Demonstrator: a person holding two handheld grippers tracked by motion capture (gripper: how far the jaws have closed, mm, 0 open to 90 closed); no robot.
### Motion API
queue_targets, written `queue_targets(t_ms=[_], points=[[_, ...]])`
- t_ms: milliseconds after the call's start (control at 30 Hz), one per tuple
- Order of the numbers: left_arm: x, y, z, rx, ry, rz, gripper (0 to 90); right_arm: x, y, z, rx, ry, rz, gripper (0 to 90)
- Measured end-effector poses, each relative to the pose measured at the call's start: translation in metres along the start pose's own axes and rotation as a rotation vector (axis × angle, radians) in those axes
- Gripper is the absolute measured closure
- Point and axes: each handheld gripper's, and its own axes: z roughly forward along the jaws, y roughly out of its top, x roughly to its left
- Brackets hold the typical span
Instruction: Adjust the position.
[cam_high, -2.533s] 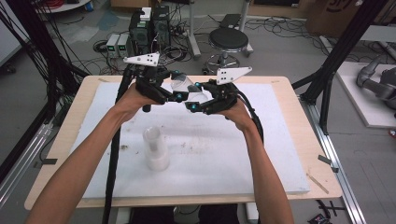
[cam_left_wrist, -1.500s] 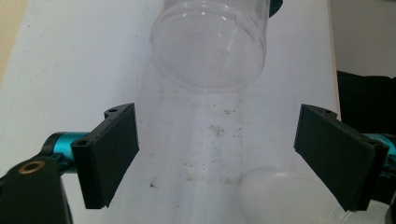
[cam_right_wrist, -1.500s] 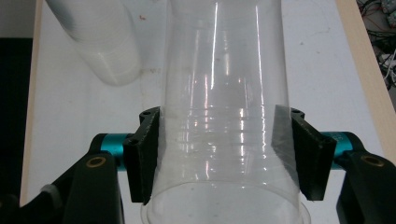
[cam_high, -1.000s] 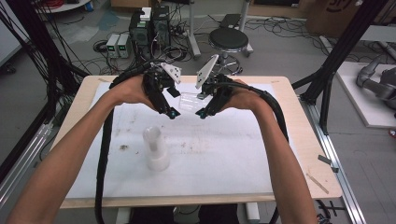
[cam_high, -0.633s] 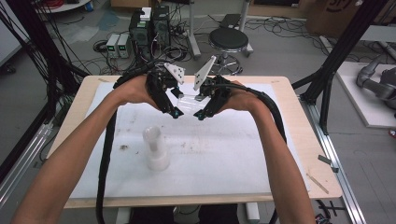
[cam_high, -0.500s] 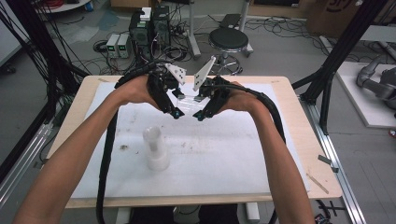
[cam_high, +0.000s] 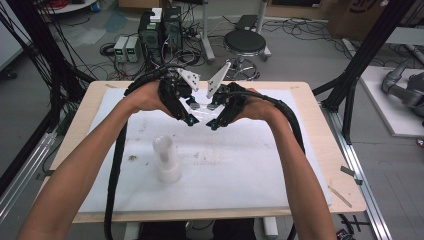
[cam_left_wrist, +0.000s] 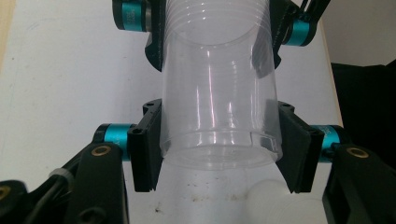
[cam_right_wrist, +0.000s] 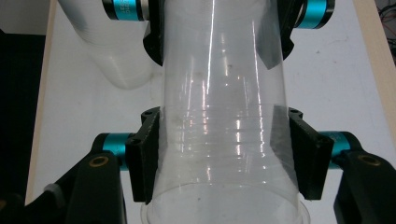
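Sole obstacle on the white table sheet (cam_high: 260, 165): an upright stack of translucent plastic cups (cam_high: 166, 159), front left; open sheet right of it.

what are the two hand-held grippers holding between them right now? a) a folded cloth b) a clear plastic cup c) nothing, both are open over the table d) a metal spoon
b: the left hand-held gripper and the right hand-held gripper each have their black jaws pressed on the sides of a clear plastic cup, held above the table.
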Motion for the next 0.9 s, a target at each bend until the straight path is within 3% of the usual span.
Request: queue_targets(t_ms=[300, 333, 367, 500, 633, 667, 700, 733, 767, 800, 900], points=[[-0.001, 0.000, -0.001, -0.005, 0.006, -0.001, 41.7, -0.001, 0.000, 0.000, -0.006, 0.002, 0.005, 37.6], [0.001, 0.000, -0.002, 0.017, 0.010, 0.028, 41.7, -0.001, 0.000, 0.000, -0.006, 0.002, 0.005, 37.4], [-0.001, 0.000, -0.001, -0.008, 0.008, 0.002, 41.8, 0.000, 0.000, 0.000, -0.008, 0.006, 0.006, 36.0], [-0.002, 0.000, -0.002, -0.004, 0.007, 0.007, 41.8, 0.000, -0.001, 0.000, -0.036, -0.023, 0.017, 13.8], [-0.002, -0.001, -0.003, -0.008, 0.013, 0.009, 41.8, -0.001, -0.002, -0.003, -0.055, -0.023, 0.018, 13.6], [-0.002, -0.001, -0.004, -0.007, 0.017, 0.008, 41.8, -0.001, -0.002, -0.004, -0.066, -0.023, 0.022, 13.6], [-0.001, -0.002, -0.005, -0.013, 0.021, 0.004, 41.8, -0.001, -0.005, -0.009, -0.115, -0.019, 0.033, 13.6], [-0.001, -0.003, -0.005, -0.020, 0.021, 0.001, 41.8, -0.001, -0.005, -0.009, -0.115, -0.019, 0.033, 13.6], [0.000, -0.005, -0.007, -0.023, 0.023, 0.002, 41.8, -0.002, -0.010, -0.013, -0.167, -0.027, 0.051, 13.5], [0.001, -0.007, -0.008, -0.029, 0.030, 0.002, 41.8, -0.002, -0.010, -0.013, -0.167, -0.027, 0.051, 13.5], [0.002, -0.015, -0.012, -0.071, 0.032, -0.009, 41.9, -0.004, -0.022, -0.023, -0.274, -0.040, 0.083, 13.5]])
